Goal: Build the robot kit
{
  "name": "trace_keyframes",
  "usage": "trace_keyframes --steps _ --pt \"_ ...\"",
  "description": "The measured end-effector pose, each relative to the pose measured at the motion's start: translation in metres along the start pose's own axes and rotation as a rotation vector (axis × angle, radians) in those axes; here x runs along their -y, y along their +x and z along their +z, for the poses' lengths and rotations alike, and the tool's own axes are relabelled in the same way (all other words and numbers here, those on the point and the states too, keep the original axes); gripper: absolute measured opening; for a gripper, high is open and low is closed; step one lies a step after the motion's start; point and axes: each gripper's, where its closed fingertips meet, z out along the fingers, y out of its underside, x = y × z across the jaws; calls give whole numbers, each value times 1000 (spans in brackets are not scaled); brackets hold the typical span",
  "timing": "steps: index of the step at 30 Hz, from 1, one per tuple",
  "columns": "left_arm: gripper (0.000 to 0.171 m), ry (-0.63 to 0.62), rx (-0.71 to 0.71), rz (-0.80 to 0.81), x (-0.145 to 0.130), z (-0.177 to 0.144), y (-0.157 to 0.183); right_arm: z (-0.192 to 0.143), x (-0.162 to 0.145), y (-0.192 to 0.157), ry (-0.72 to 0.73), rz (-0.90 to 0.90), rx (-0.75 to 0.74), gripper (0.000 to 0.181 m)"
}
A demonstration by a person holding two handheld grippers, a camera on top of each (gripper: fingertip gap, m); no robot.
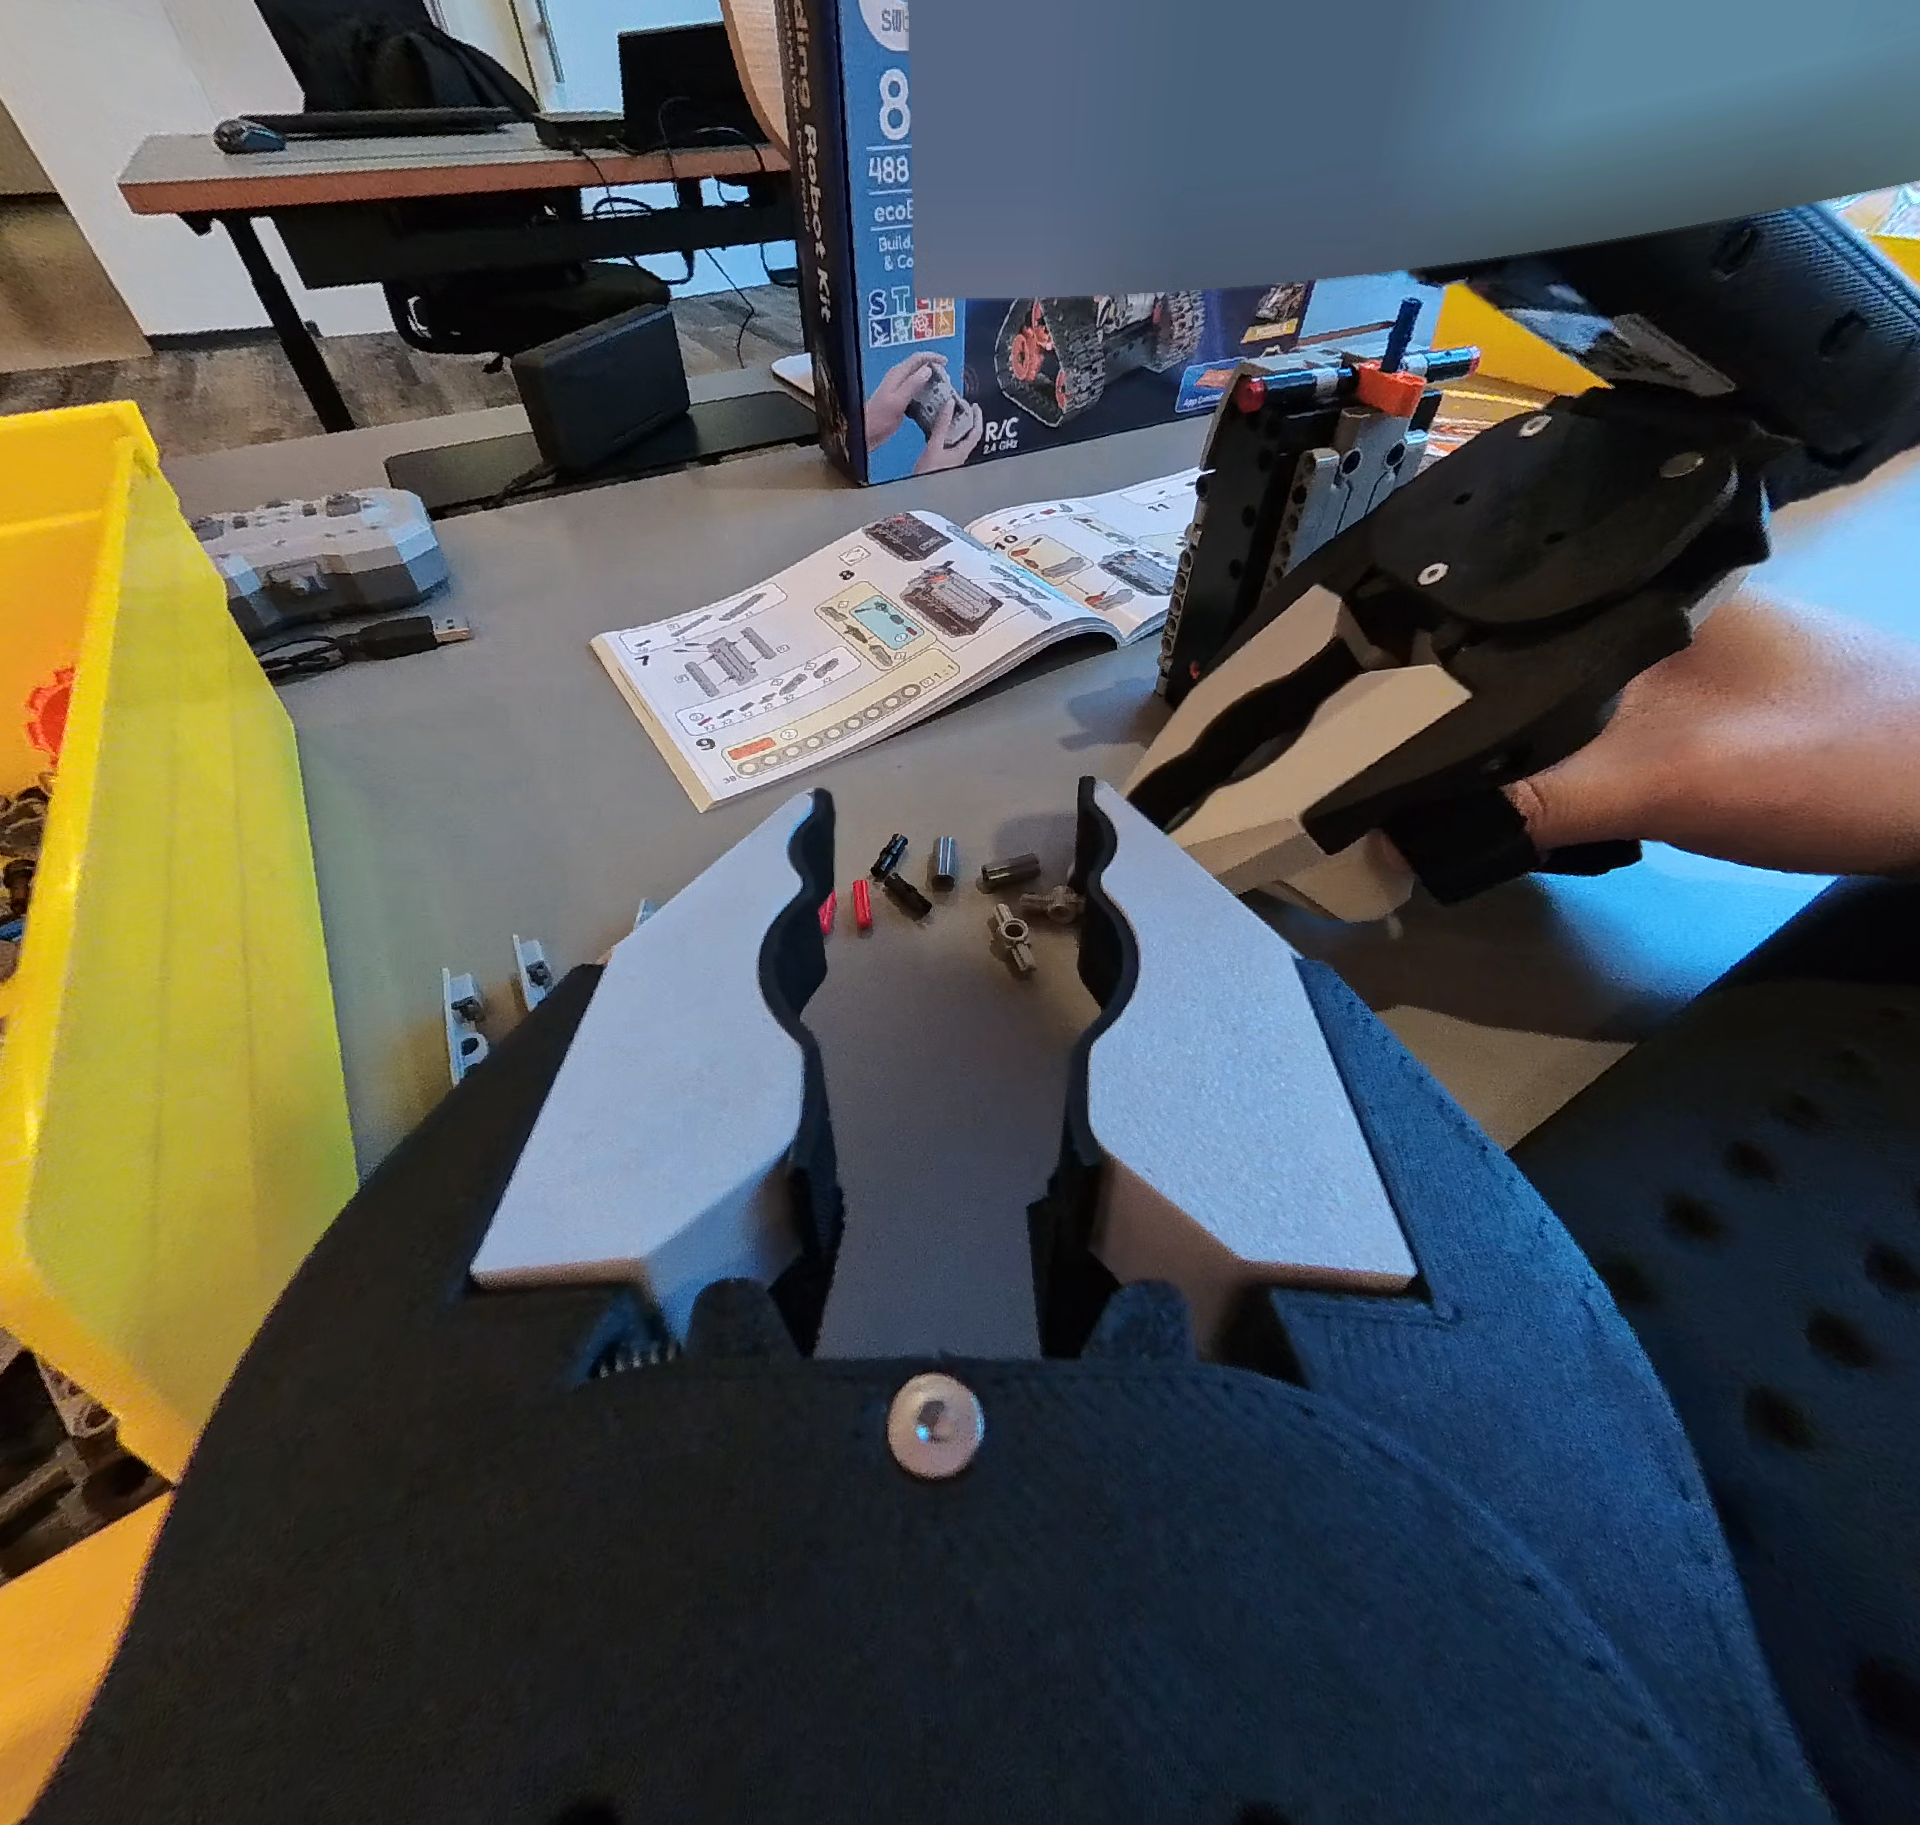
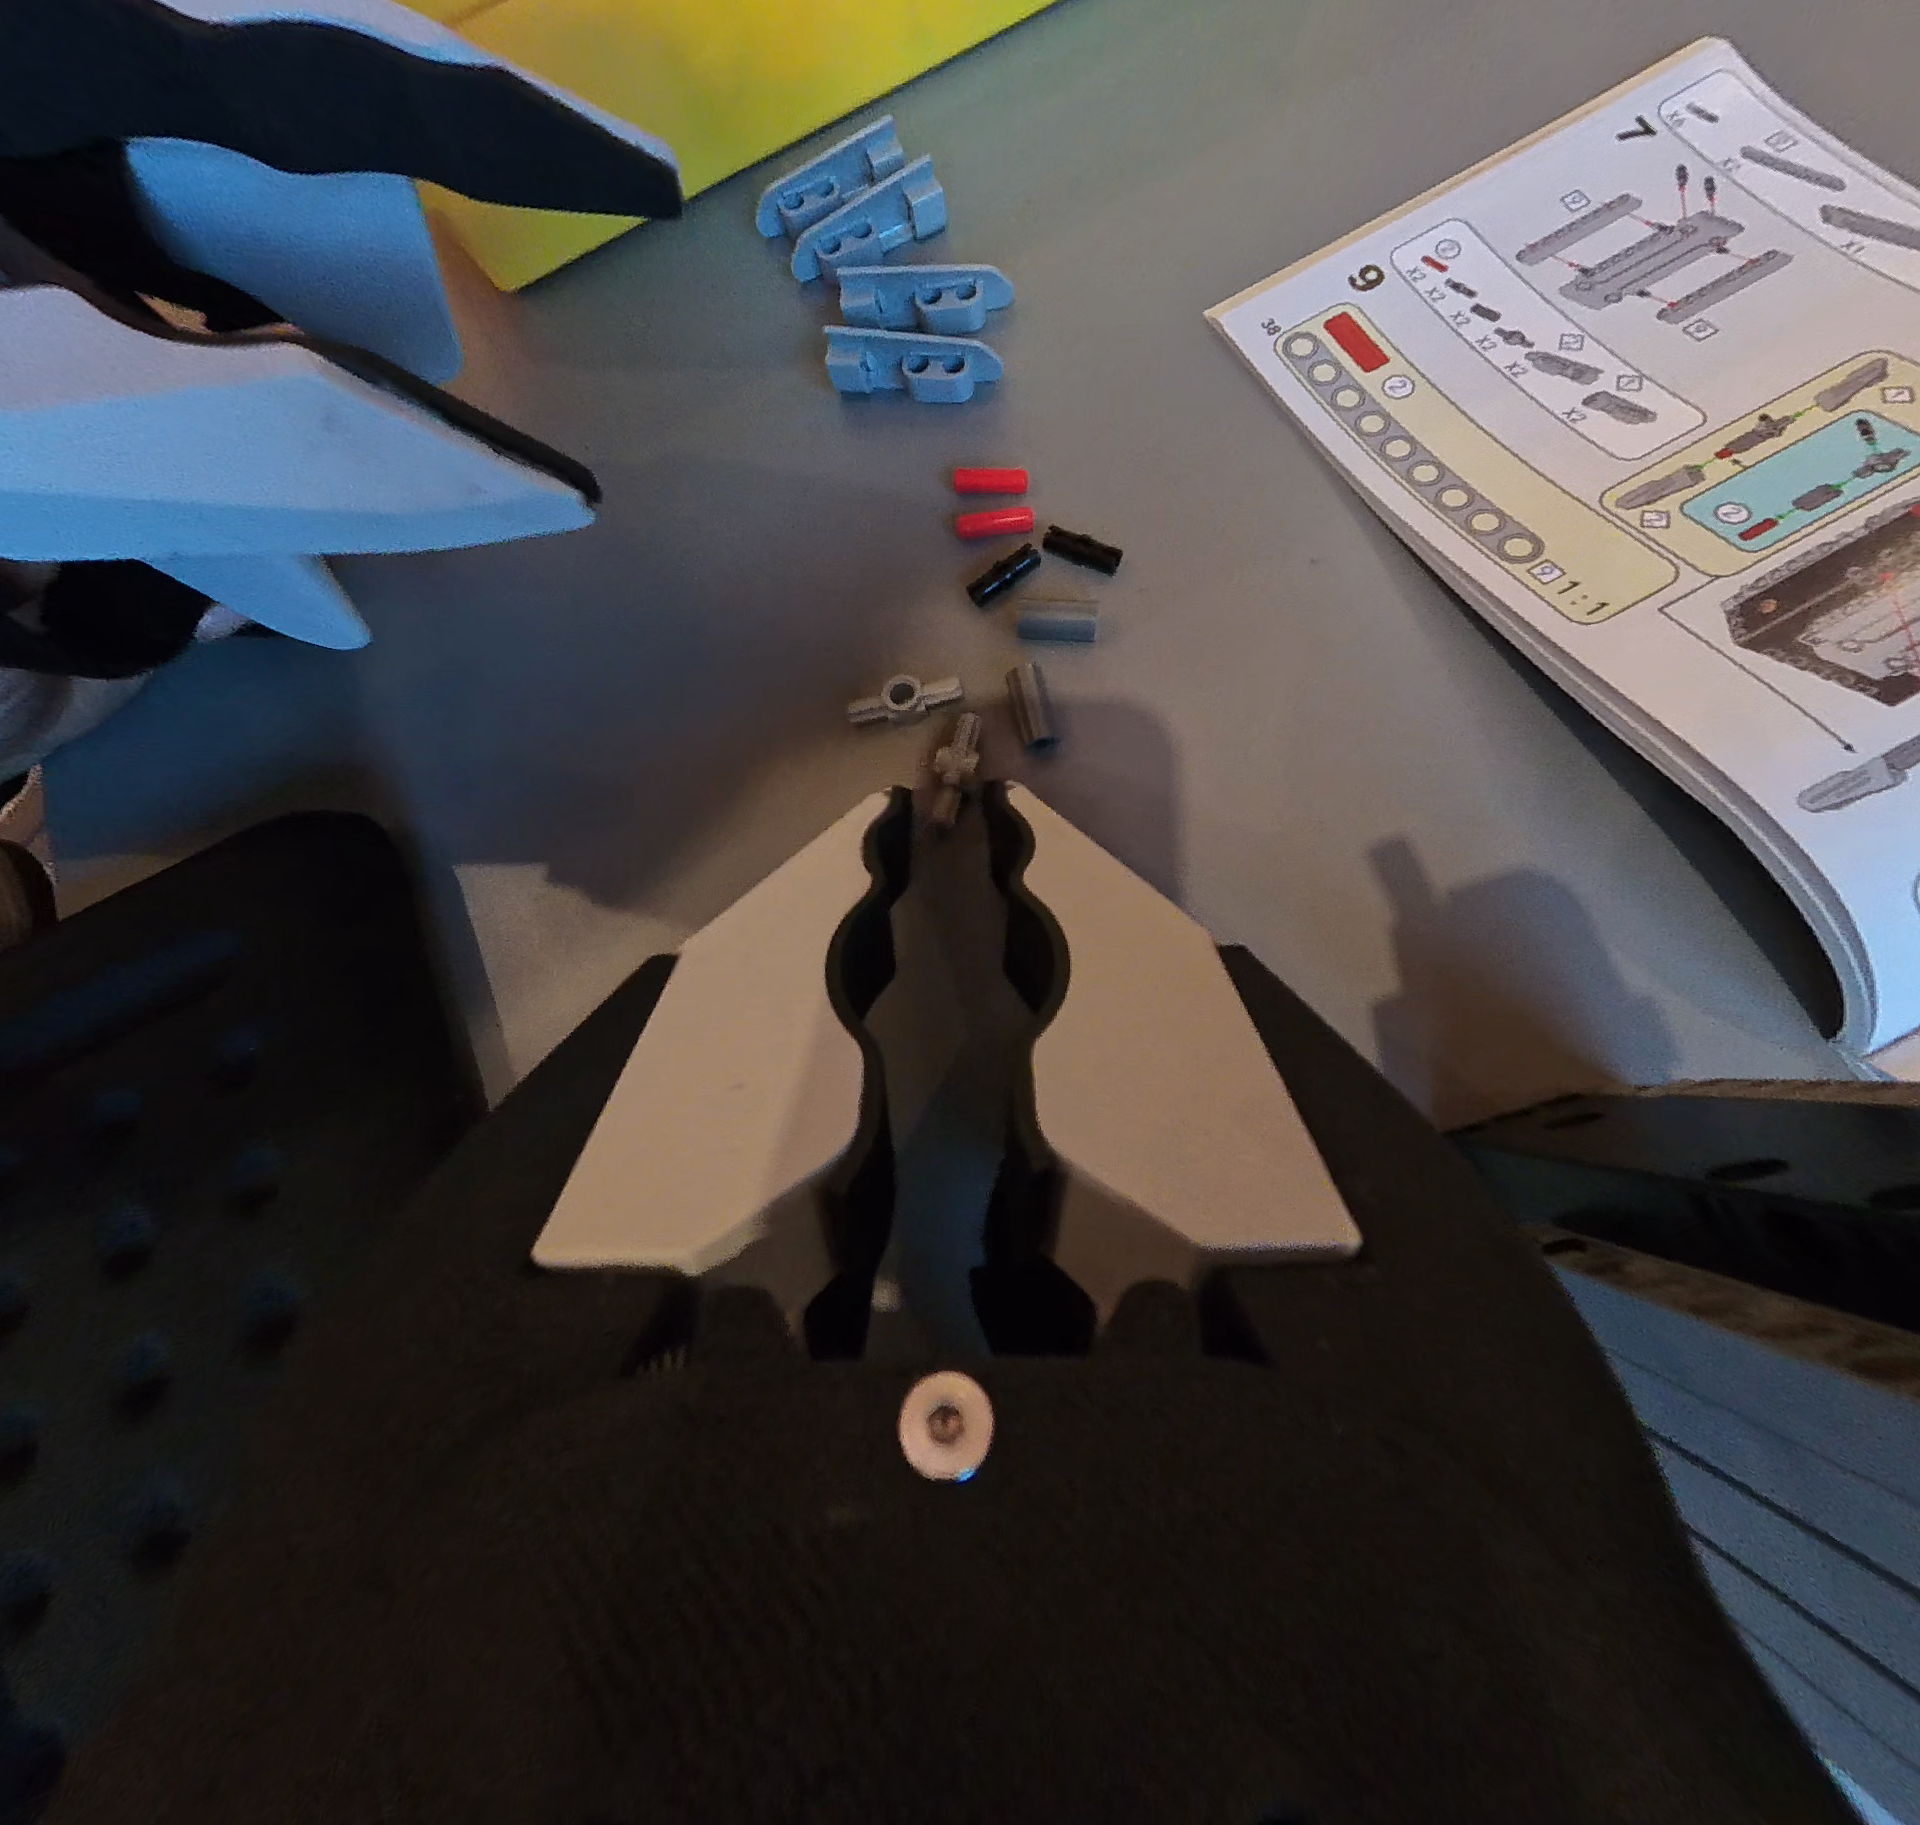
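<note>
Two red pins (image 2: 990, 480) nearby, right gripper (image 2: 948, 786) jaws seemingly pinching grey connector (image 2: 951, 736), left gripper (image 1: 951, 809) released.

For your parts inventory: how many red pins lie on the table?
2. The red pins lie side by side between the grey brackets and the black pins: upper pin, lower pin. More may sit hidden in the yellow bin.

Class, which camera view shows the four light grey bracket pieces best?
The right wrist view: all four grey brackets lie in plain sight on the table. The left wrist view shows only two edges, the left gripper hiding the rest.
</note>
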Motion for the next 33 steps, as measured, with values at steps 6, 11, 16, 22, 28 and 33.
trace_keyframes --steps 6,11,16,22,28,33 --pt "45 21 11 -4 3 -1 -3 -22 25 -2 157 -35 -16 14" --pt "45 52 38 -4 7 -3 -8 -61 49 6 357 -72 -105 8" --pt "47 38 35 -8 5 -1 -8 -101 77 2 586 -55 -73 0" --pt "50 20 49 30 3 1 -6 -117 81 11 635 -95 -145 3" --pt "53 10 52 44 2 2 -5 -127 85 7 675 -126 -133 7" --pt "54 6 53 44 1 3 -6 -125 86 1 666 -171 -123 13"
